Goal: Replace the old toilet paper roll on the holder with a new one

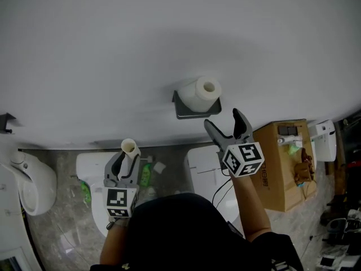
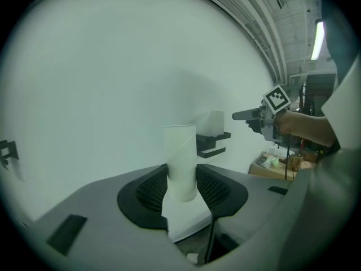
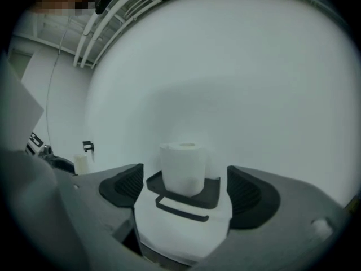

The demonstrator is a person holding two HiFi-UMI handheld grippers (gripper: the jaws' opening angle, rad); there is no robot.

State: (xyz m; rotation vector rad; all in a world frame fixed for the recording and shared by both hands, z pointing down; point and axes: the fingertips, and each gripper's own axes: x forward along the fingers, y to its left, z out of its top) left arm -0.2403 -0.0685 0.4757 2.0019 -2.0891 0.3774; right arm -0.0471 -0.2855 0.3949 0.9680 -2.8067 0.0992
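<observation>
On wall holder [image 1: 189, 115] new roll [image 1: 202, 92] sits; right hand-held gripper [image 1: 222, 118] wide open, empty; left hand-held gripper [image 1: 128, 158] clamps old tube [image 1: 130, 147], discard next.

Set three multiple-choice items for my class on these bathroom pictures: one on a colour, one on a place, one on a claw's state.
1. What colour is the wall holder?
A white
B red
C dark grey

2. Where is the empty tube?
A in the left claw
B on the wall holder
C on the floor

3. How does the right claw stand?
A shut tight
B open, with nothing between its jaws
C gripping the empty tube

Answers:
1 C: the holder shows dark grey against the white wall.
2 A: the left gripper view shows the tube upright with the jaws pressed on its sides.
3 B: the right gripper view shows the jaws wide apart, and the full roll stands on the holder beyond them.
</observation>
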